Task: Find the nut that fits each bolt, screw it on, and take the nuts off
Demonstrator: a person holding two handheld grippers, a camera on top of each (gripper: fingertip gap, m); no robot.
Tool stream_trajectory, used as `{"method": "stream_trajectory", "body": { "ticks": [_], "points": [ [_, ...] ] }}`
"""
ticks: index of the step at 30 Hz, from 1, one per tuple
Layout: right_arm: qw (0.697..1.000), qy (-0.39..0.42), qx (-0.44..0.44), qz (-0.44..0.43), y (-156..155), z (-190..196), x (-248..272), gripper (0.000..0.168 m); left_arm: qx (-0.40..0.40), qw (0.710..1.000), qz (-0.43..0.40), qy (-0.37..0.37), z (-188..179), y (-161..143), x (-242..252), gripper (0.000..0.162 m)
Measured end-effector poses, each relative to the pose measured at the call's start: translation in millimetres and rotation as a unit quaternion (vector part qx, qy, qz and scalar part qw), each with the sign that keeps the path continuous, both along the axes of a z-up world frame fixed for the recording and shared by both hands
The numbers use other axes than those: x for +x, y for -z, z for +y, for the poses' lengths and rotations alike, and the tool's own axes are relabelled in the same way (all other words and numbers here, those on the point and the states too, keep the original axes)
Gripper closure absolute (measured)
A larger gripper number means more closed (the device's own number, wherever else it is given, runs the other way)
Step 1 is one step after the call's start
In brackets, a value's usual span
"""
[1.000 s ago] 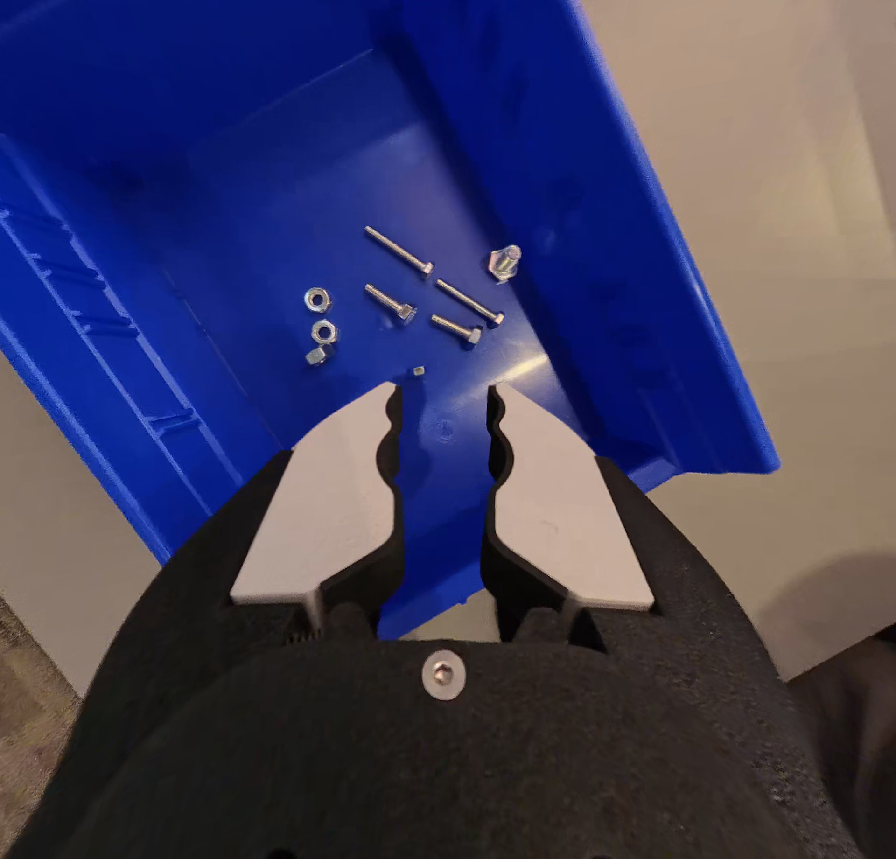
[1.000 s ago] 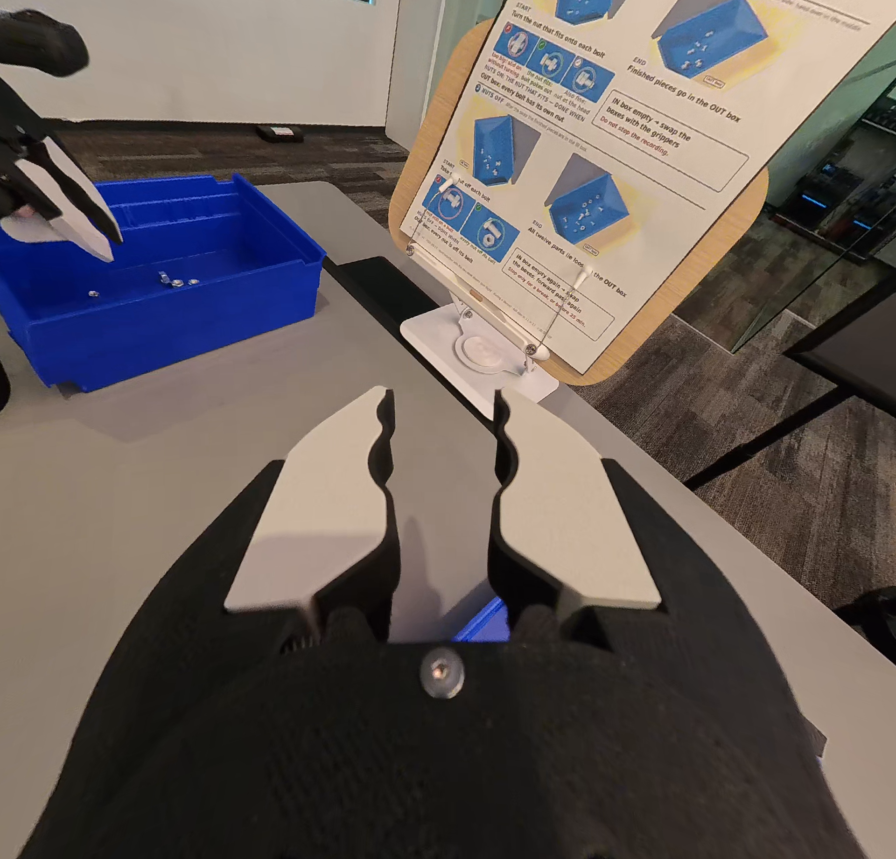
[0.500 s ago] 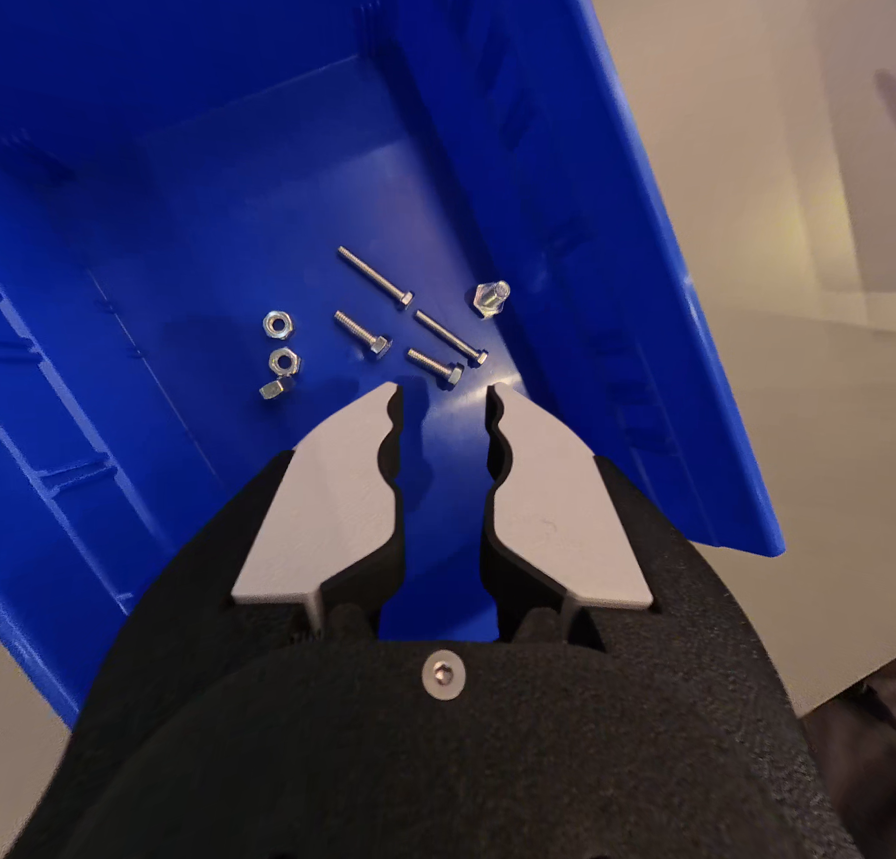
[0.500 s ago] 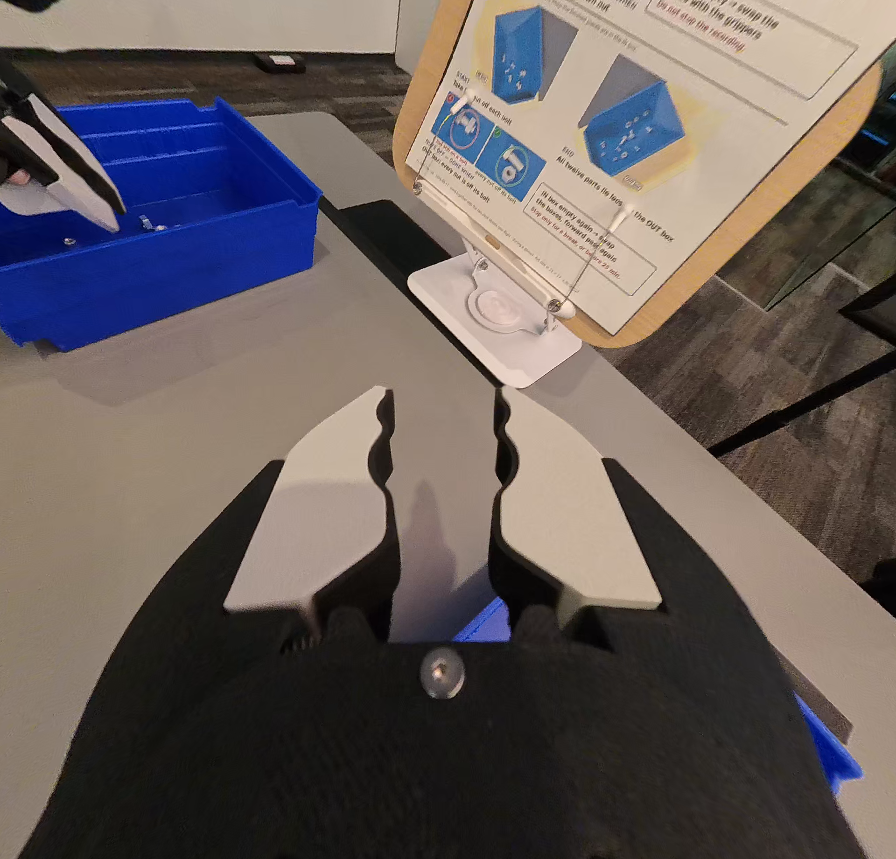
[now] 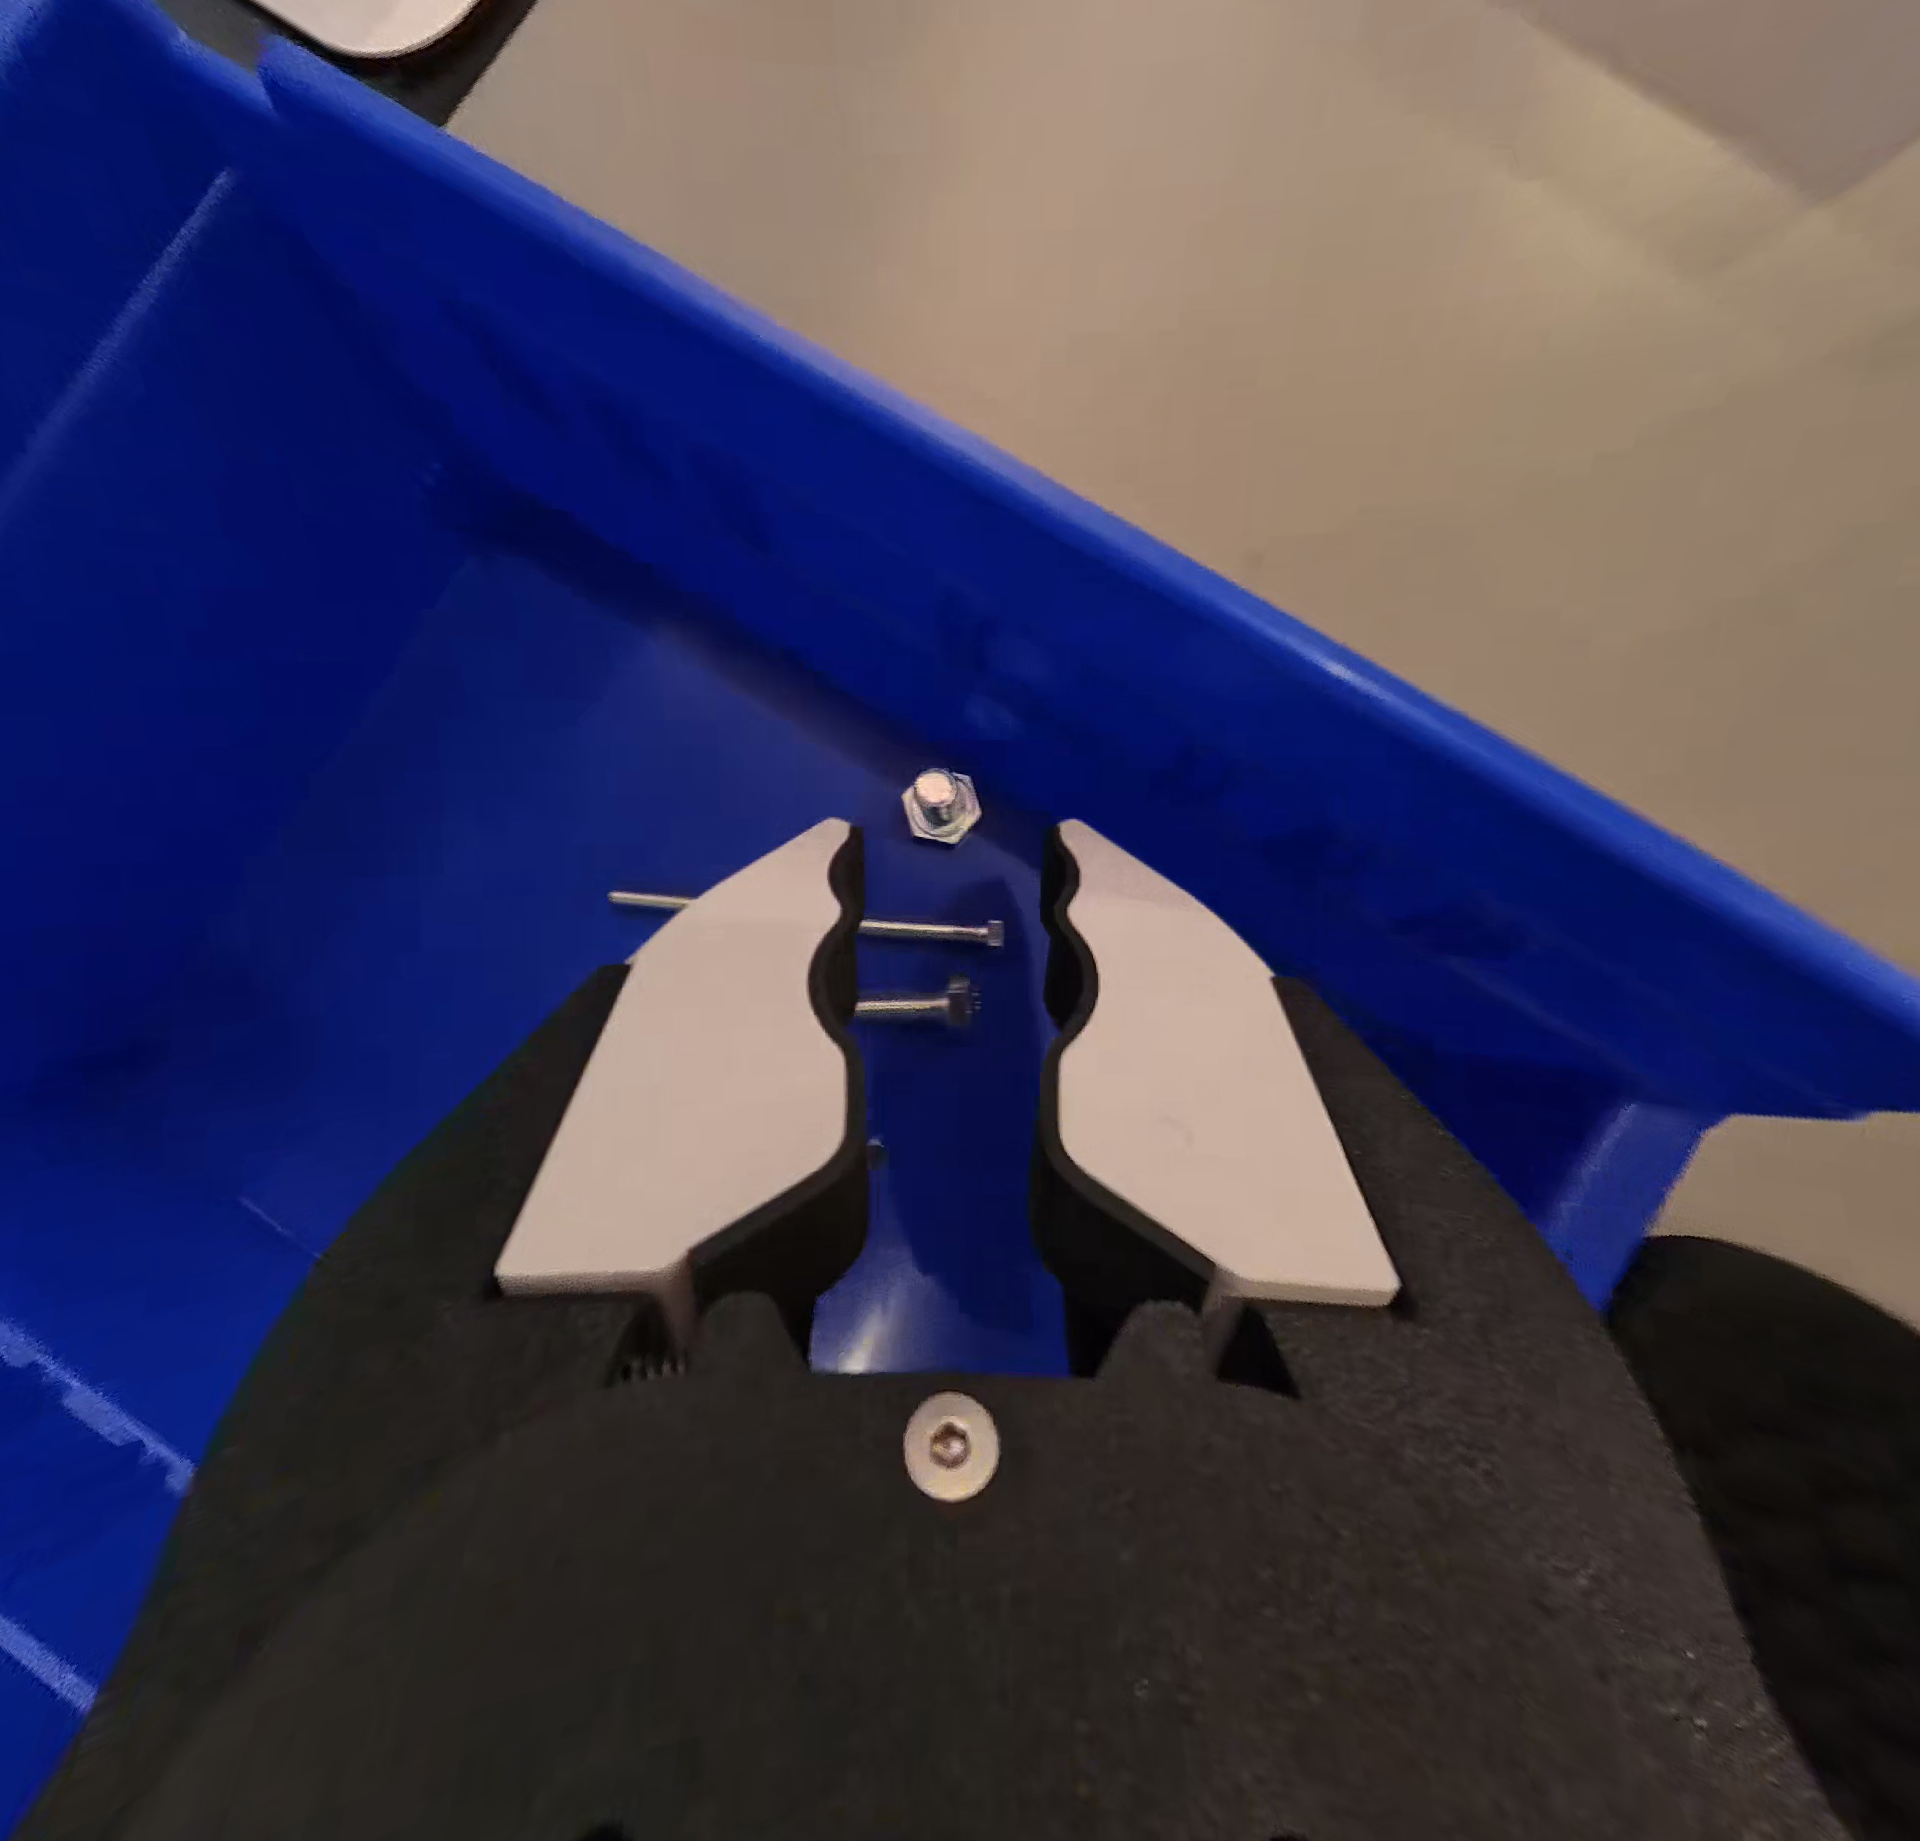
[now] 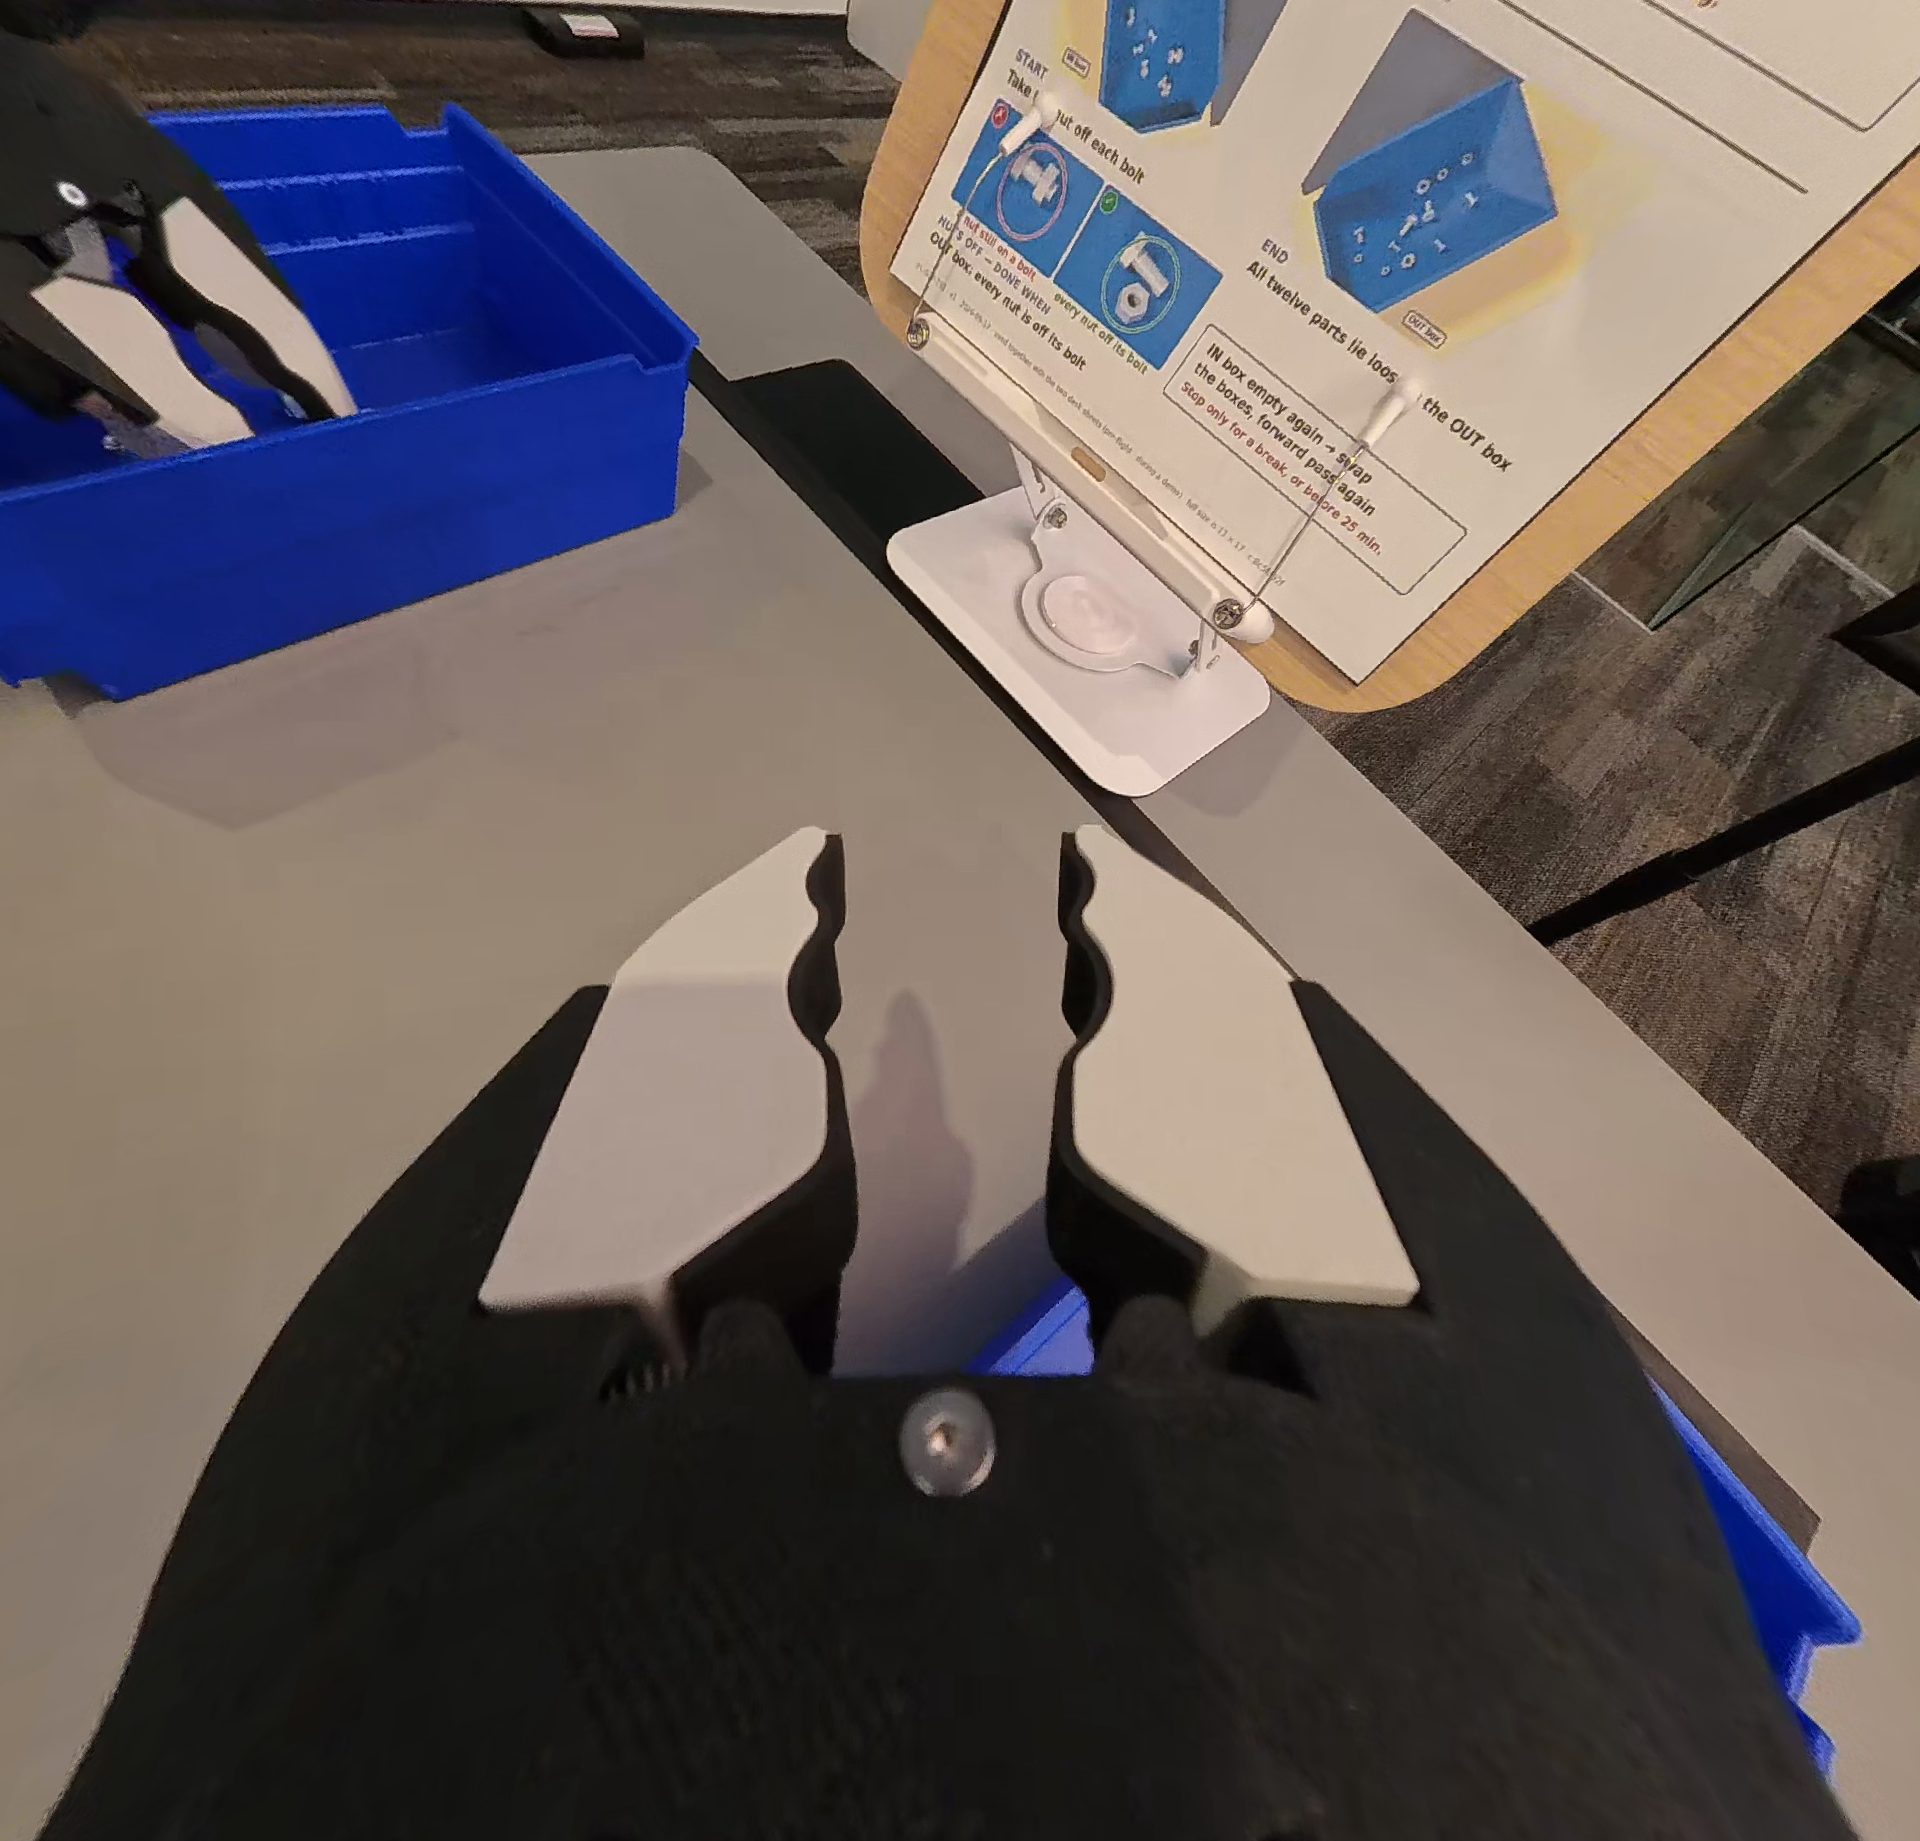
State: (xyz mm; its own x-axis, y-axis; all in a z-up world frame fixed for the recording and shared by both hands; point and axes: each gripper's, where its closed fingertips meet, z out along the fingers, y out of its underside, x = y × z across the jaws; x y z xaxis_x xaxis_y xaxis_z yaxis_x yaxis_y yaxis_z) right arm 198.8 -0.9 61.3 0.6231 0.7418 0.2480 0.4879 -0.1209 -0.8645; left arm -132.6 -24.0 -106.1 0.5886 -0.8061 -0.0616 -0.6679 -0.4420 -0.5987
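Note:
My left gripper (image 5: 948,830) is open and empty, low inside a blue bin (image 5: 1195,669). A short thick bolt (image 5: 938,804) stands on its head just beyond the fingertips, near the bin's wall. A long thin bolt (image 5: 935,930) and a shorter bolt (image 5: 920,1007) lie between the open jaws on the bin floor. The nuts are hidden behind the gripper. In the right wrist view the left gripper (image 6: 260,420) dips into that bin (image 6: 468,461). My right gripper (image 6: 945,841) is open and empty above the grey table (image 6: 468,908).
A white stand (image 6: 1081,648) holds an instruction board (image 6: 1403,264) at the table's far right edge. The corner of a second blue bin (image 6: 1756,1583) shows under my right gripper. Carpeted floor lies beyond the table. Some 40 cm of space lies between my two pairs of fingers. The shorter bolt (image 5: 920,1007) is about 5 cm from my left fingertips and 40 cm from my right.
My left gripper has swung round and gone lower into the bin, so the bolts now lie between its jaws and the nuts are out of sight. My right gripper has tipped downward a little.

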Motion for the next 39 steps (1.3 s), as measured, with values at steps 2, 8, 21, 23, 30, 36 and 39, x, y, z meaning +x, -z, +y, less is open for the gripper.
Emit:
{"method": "stream_trajectory", "body": {
  "ticks": [2, 8, 21, 23, 30, 36, 39],
  "points": [
    [1.000, 0.001, 0.000, -0.003, 1.0, 0.3, 1.0, 0.128, 0.003, 1.000, 0.009, 0.022, 0.7, 4.3, 2.3, 0.129],
    [1.000, 0.000, -0.008, -0.012, 7.6, 3.1, 5.3, 0.128, -0.018, 0.998, 0.049, 0.045, 4.6, 19.8, 3.7, 0.129],
    [0.999, -0.005, -0.022, -0.035, 23.4, 12.1, 9.4, 0.129, -0.024, 0.996, 0.071, 0.054, 10.0, 31.6, 4.7, 0.152],
    [0.999, -0.003, -0.021, -0.035, 22.5, 12.8, 11.9, 0.129, -0.006, 0.997, 0.058, 0.043, 13.3, 14.8, 0.2, 0.152],
    [1.000, 0.007, 0.005, -0.004, -4.9, 6.3, 29.9, 0.131, 0.086, 0.995, -0.025, 0.035, 1.3, -103.5, 5.2, 0.153],
    [0.999, 0.021, 0.040, 0.024, -34.5, -6.2, 57.9, 0.132, 0.052, 0.989, -0.047, 0.134, -35.3, -123.3, 110.6, 0.153],
    [0.997, 0.029, 0.050, 0.041, -45.8, -14.3, 79.1, 0.132, 0.035, 0.978, -0.041, 0.200, -47.0, -93.0, 175.9, 0.153]
  ]
}}
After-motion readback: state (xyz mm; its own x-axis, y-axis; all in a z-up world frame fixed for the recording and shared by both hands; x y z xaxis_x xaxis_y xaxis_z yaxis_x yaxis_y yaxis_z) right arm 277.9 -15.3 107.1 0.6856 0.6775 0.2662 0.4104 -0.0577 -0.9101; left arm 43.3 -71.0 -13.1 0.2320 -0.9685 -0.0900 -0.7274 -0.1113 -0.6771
